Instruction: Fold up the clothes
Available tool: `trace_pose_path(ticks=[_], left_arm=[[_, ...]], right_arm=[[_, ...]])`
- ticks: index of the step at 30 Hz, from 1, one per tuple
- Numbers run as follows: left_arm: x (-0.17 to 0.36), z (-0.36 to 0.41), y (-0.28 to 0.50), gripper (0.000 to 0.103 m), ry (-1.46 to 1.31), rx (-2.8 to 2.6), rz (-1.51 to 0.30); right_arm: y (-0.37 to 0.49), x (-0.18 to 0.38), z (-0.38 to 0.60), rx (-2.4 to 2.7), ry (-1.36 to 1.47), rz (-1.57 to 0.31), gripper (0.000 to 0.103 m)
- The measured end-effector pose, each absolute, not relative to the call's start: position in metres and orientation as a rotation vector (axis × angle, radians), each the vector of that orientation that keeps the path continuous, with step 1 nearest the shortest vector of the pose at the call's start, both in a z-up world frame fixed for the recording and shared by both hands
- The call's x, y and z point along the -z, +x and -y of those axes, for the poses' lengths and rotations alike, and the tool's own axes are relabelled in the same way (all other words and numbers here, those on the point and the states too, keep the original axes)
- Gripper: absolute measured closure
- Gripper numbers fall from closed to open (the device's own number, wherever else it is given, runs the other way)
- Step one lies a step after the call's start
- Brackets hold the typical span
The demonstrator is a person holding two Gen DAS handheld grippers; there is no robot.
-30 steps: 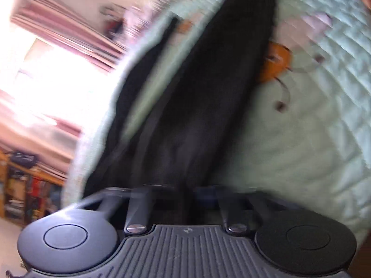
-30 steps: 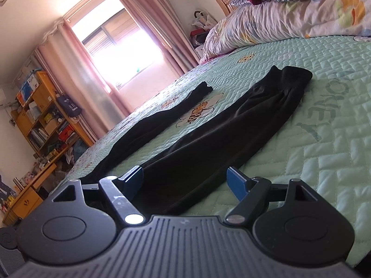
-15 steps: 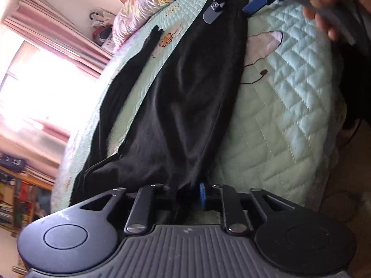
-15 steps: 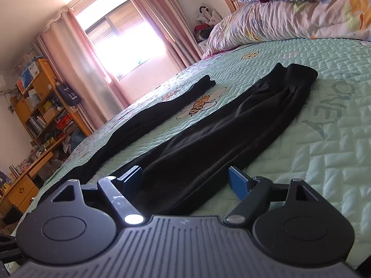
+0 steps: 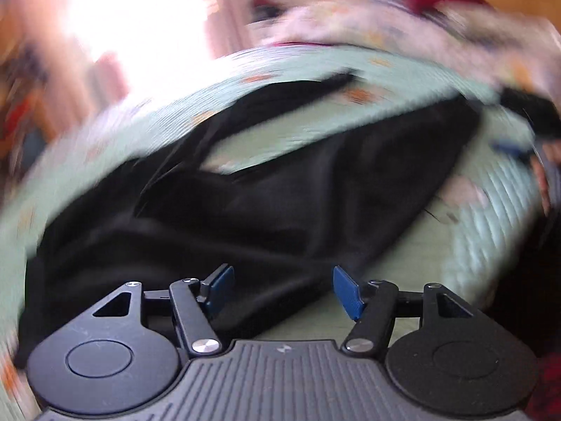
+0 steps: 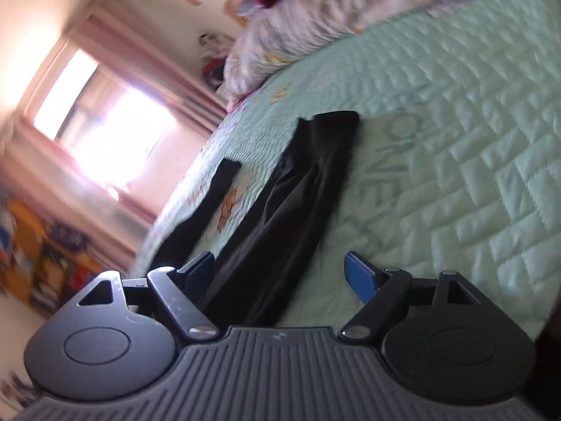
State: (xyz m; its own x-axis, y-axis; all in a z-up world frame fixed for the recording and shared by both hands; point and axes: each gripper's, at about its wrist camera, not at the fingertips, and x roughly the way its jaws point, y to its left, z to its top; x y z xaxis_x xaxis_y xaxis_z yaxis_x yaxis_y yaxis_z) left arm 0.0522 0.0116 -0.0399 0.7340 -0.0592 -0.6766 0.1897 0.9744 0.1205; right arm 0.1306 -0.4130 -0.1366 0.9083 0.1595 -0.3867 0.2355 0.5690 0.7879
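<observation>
Black trousers (image 5: 280,193) lie spread on a pale green quilted bedspread (image 5: 491,217). In the blurred left wrist view my left gripper (image 5: 284,289) stands open just over the wrinkled waist end, nothing between its blue pads (image 5: 345,293). In the right wrist view one trouser leg (image 6: 291,210) runs away from me toward its cuff, and the other leg (image 6: 210,203) lies further left. My right gripper (image 6: 280,273) is open, its fingers straddling the near part of that leg without closing on it. The other gripper's blue pad (image 5: 508,149) shows at the right edge of the left view.
A flowered duvet (image 6: 315,17) is heaped at the head of the bed. A bright window with pink curtains (image 6: 105,112) stands beyond the bed's far side, with orange shelves (image 6: 31,245) at left. The bed's near edge (image 5: 484,280) drops off at right.
My left gripper was shut on the trouser waist; it has let go, opened and swung round fast. My right gripper stayed open but rolled and tilted over the leg.
</observation>
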Motion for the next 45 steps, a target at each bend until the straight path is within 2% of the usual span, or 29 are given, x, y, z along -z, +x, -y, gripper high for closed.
trace_pose_path(ticks=[10, 12, 13, 14, 17, 21, 28, 31, 34, 36, 38, 41, 42, 43, 44, 45], left_arm=[[0.038, -0.121, 0.040, 0.035, -0.282, -0.065, -0.796], [0.043, -0.138, 0.041, 0.035, -0.378, -0.107, -0.805], [0.045, -0.144, 0.041, 0.035, -0.402, -0.129, -0.806], [0.045, -0.148, 0.041, 0.035, -0.416, -0.151, -0.805], [0.043, -0.159, 0.036, 0.034, -0.438, -0.217, -0.789], [0.046, -0.180, 0.027, 0.031, -0.497, -0.292, -0.776], [0.061, -0.229, 0.013, 0.031, -0.786, -0.337, -0.734], [0.063, -0.247, 0.009, 0.031, -0.869, -0.353, -0.690], [0.065, -0.259, 0.010, 0.031, -0.897, -0.398, -0.660], [0.068, -0.266, 0.013, 0.029, -0.909, -0.424, -0.655], [0.072, -0.274, 0.020, 0.026, -0.912, -0.455, -0.655], [0.082, -0.284, 0.031, 0.027, -0.909, -0.486, -0.655], [0.085, -0.286, 0.035, 0.034, -0.900, -0.492, -0.655], [0.086, -0.287, 0.038, 0.044, -0.882, -0.500, -0.658], [0.088, -0.287, 0.040, 0.082, -0.863, -0.510, -0.673], [0.091, -0.289, 0.042, 0.096, -0.854, -0.519, -0.700]], right_arm=[[0.181, 0.143, 0.449, 0.129, 1.120, -0.391, 0.022], [0.186, 0.139, 0.445, 0.125, 1.017, -0.440, 0.038], [0.189, 0.137, 0.444, 0.123, 0.964, -0.464, 0.074], [0.189, 0.141, 0.446, 0.117, 0.960, -0.487, 0.098], [0.179, 0.151, 0.462, 0.106, 1.008, -0.480, 0.098], [0.161, 0.140, 0.468, 0.148, 0.902, -0.471, 0.098], [0.167, 0.141, 0.467, 0.171, 0.813, -0.498, 0.098], [0.160, 0.141, 0.468, 0.190, 0.833, -0.485, 0.094], [0.147, 0.136, 0.468, 0.235, 0.856, -0.467, 0.084], [0.133, 0.128, 0.465, 0.267, 0.851, -0.443, 0.073], [0.117, 0.118, 0.460, 0.296, 0.834, -0.410, 0.053], [0.102, 0.095, 0.438, 0.250, 0.729, -0.358, 0.049], [0.100, 0.087, 0.429, 0.221, 0.692, -0.351, 0.047], [0.102, 0.081, 0.419, 0.179, 0.660, -0.361, 0.041], [0.104, 0.075, 0.409, 0.137, 0.628, -0.374, 0.037], [0.107, 0.074, 0.396, 0.097, 0.610, -0.399, 0.036]])
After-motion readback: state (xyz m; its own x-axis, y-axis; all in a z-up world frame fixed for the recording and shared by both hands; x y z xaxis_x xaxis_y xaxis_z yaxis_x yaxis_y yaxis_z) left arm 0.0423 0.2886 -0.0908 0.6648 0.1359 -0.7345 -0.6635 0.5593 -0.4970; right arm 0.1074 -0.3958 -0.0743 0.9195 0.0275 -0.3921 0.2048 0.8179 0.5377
